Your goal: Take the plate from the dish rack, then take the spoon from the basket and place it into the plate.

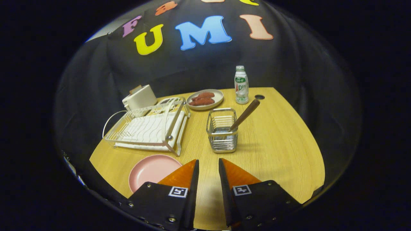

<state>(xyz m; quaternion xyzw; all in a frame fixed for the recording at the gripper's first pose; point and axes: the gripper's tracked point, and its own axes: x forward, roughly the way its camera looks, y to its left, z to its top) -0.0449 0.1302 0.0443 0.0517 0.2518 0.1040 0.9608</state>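
A: A wooden table (273, 144) stands in a black-draped booth. Where is the gripper (208, 163)?

B: Low over the near edge, fingers parted with a narrow gap, holding nothing.

A: And the plate (151, 171)?

B: Pink, flat on the table just left of the fingers, in front of the empty dish rack (147, 128).

A: The spoon (245, 114)?

B: Leaning in the wire basket (222, 134) just ahead, wooden handle up. Beyond: a dish of food (205, 98), a bottle (241, 85), a white toaster (139, 97).
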